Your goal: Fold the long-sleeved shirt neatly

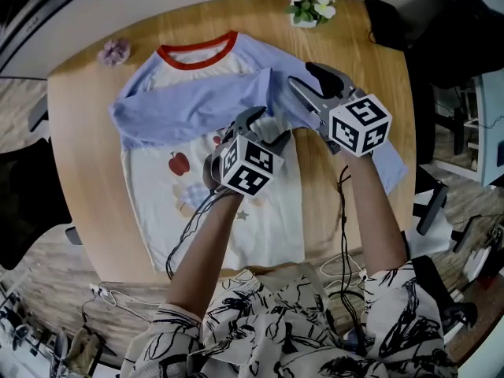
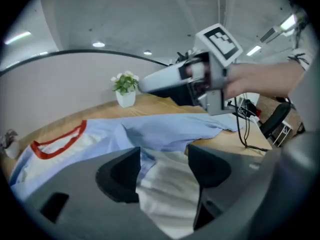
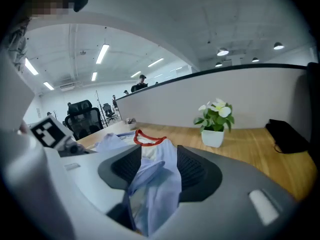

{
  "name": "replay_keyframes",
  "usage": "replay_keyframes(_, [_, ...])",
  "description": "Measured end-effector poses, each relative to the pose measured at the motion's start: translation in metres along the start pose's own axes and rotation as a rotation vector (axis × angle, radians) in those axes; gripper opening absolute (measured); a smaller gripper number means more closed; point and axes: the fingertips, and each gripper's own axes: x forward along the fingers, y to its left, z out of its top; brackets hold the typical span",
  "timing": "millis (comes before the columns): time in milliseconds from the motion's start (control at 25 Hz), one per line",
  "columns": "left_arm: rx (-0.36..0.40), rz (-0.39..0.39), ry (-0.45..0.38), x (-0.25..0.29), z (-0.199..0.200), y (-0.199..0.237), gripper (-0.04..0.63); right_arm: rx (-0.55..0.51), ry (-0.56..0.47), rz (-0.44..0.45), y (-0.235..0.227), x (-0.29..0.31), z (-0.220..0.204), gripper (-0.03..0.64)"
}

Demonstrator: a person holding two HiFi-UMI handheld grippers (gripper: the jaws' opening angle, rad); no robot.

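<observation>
The long-sleeved shirt lies flat on the round wooden table, with a white body, pale blue sleeves and a red collar. One sleeve is folded across the chest. My left gripper hovers over the chest, open, with only white cloth below its jaws. My right gripper is at the other sleeve near the shoulder. Its jaws stand open, and blue sleeve cloth still hangs loosely between them.
At the table's far edge stand a potted white flower and a small purple flower. A black bag lies at the far right. Cables trail over the near right of the table, and office chairs stand beyond it.
</observation>
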Motion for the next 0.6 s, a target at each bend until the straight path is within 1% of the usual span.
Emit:
replay_keyframes(40, [-0.008, -0.029, 0.022, 0.010, -0.001, -0.007, 0.308, 0.014, -0.017, -0.014, 0.001, -0.021, -0.001, 0.243])
replay_keyframes(80, [-0.016, -0.050, 0.045, 0.019, -0.001, -0.011, 0.308, 0.034, -0.035, -0.033, 0.001, -0.044, -0.004, 0.244])
replay_keyframes(160, [-0.023, -0.073, 0.071, 0.028, -0.001, -0.018, 0.321, 0.084, -0.072, -0.097, -0.003, -0.096, -0.013, 0.245])
replay_keyframes(200, [-0.022, -0.075, 0.063, 0.028, 0.004, -0.022, 0.322, 0.108, -0.087, -0.141, -0.007, -0.124, -0.020, 0.247])
replay_keyframes(280, [0.000, -0.069, 0.013, 0.018, 0.026, -0.030, 0.322, 0.149, -0.105, -0.245, -0.019, -0.179, -0.040, 0.252])
replay_keyframes(360, [0.051, -0.074, -0.042, 0.003, 0.061, -0.044, 0.322, 0.177, -0.110, -0.358, -0.035, -0.232, -0.063, 0.253])
replay_keyframes(480, [0.162, -0.114, -0.103, -0.007, 0.116, -0.080, 0.324, 0.220, -0.103, -0.507, -0.057, -0.303, -0.099, 0.264])
replay_keyframes(560, [0.238, -0.155, -0.117, -0.004, 0.140, -0.115, 0.321, 0.235, -0.093, -0.558, -0.071, -0.337, -0.118, 0.276])
replay_keyframes(600, [0.274, -0.184, -0.111, 0.001, 0.145, -0.138, 0.316, 0.237, -0.085, -0.566, -0.077, -0.350, -0.127, 0.278])
